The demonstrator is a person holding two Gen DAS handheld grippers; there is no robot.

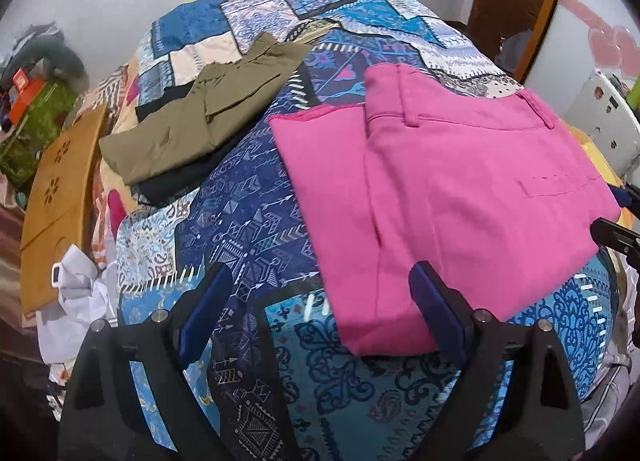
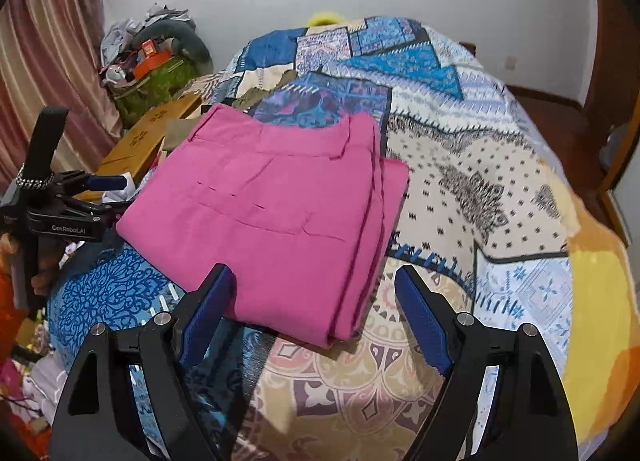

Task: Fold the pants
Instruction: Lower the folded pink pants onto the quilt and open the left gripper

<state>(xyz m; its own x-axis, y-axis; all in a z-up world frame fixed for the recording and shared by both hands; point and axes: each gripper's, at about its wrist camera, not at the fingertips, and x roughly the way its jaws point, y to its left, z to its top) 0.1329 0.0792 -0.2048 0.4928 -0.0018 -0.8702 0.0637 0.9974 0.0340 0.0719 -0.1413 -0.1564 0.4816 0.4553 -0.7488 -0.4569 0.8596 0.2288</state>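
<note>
On the bedspread, folded pink pants, "GenRobot.AI" left tool

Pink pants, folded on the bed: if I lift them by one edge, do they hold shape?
Probably not: the pink pants are soft cloth in loose stacked layers, so they would likely droop and unfold. Pushed, they may bunch on the patterned bedspread rather than slide.
</note>
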